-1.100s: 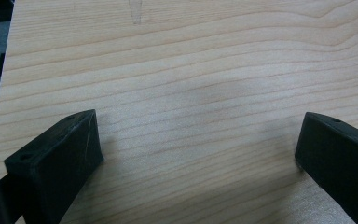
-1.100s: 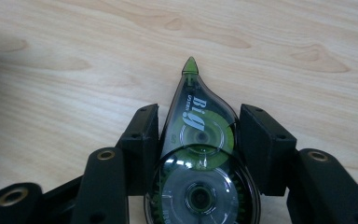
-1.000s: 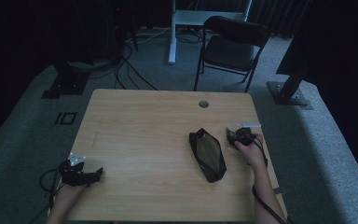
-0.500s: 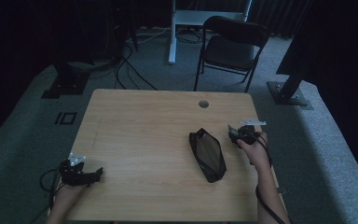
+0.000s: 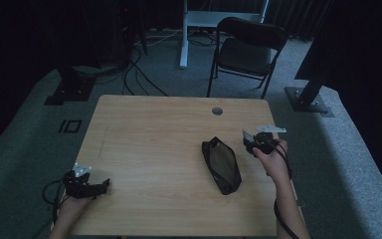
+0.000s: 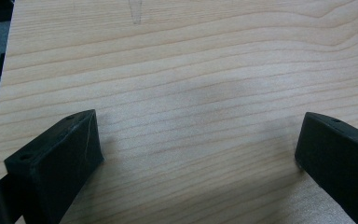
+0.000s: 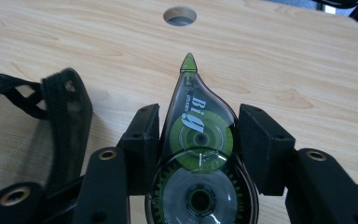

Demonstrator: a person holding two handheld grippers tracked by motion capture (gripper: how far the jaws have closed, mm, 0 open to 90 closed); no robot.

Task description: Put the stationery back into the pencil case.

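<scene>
At the lower left of the high view your left gripper [image 5: 99, 186] rests on the near corner of the table [image 5: 149, 144], and its own view shows both black jaws spread wide with nothing but bare wood grain between them. Right of centre in the high view lies the black mesh pouch [image 5: 221, 165], its long side running from the middle toward the bottom of the frame. Just right of it your right gripper [image 5: 248, 141] is raised over the table's right edge; in the right gripper view its jaws are clamped on the sides of a green correction tape dispenser [image 7: 198, 144], whose pointed tip aims at the round cable hole [image 7: 180, 15] in the upper middle. Beyond the table, at the top of the high view, stands a dark folding chair [image 5: 248, 47].
</scene>
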